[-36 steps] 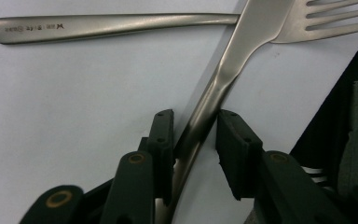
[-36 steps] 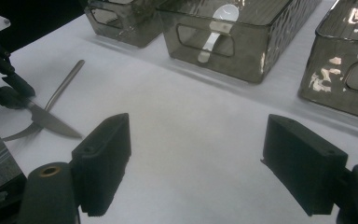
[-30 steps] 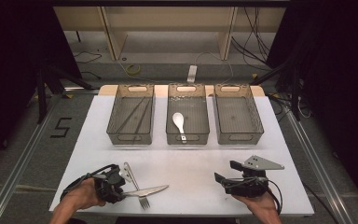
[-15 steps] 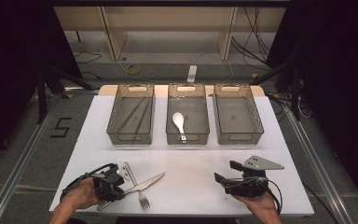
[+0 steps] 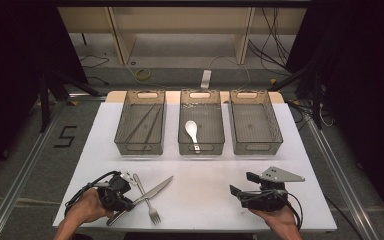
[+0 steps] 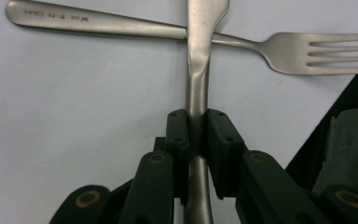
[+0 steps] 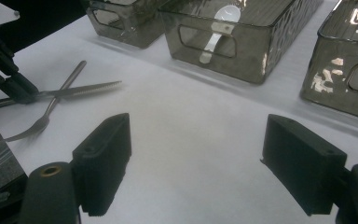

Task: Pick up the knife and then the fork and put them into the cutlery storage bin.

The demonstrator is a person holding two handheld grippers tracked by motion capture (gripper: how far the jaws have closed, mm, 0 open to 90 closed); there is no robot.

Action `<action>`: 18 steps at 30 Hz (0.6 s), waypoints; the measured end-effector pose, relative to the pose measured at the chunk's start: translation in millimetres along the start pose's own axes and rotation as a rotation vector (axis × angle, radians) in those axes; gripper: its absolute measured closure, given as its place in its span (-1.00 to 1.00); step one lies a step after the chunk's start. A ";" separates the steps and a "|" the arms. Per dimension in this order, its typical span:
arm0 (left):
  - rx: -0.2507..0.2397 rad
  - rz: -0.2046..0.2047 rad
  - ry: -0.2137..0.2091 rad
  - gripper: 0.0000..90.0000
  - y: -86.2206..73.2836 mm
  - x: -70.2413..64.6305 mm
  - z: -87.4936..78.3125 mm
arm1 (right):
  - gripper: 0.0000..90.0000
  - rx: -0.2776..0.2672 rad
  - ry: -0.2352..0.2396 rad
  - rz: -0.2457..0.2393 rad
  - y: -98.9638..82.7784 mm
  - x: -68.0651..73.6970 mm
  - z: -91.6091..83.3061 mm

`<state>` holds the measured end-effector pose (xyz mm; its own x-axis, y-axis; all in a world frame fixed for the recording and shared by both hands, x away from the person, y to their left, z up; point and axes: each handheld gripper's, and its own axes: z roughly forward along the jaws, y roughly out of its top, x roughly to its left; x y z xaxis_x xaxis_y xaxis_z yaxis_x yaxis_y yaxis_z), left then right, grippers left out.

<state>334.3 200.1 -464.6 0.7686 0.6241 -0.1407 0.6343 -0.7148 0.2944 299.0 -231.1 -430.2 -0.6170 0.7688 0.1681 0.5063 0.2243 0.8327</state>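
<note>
silver knife [image 6: 198,70], white spoon [image 5: 191,129]

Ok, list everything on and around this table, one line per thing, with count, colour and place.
table: one, white, centre of the high view.
bins: three, smoky clear, in a row at the table's far side.
chopsticks: dark thin sticks, probably two, in the left bin.
spoon: one, white, in the middle bin.
knife: one, silver, near left of the table, crossing over the fork.
fork: one, silver, under the knife, tines toward the person.
left gripper: one, black, shut on the knife's handle.
right gripper: one, black, open, holding nothing, near right of the table.
hands: two, at the bottom edge.
</note>
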 end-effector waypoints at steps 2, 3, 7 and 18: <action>-0.007 -0.013 -0.001 0.75 0.3 1.3 -0.9 | -0.46 -0.001 0.000 0.001 0.1 0.0 0.0; -0.016 -0.024 -0.005 0.75 0.6 2.2 -1.9 | -0.46 -0.001 0.003 0.004 0.1 0.2 0.1; -0.022 -0.031 -0.031 0.75 2.9 2.5 -4.5 | -0.45 -0.003 0.012 0.004 0.7 2.3 0.2; -0.054 -0.022 -0.146 0.75 30.8 -11.0 -6.2 | -0.45 0.013 0.080 -0.106 7.3 29.3 7.1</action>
<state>344.8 173.1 -448.1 0.7609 0.5839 -0.2829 0.6488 -0.6808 0.3398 288.9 -202.7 -422.8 -0.7131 0.6904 0.1219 0.4433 0.3093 0.8413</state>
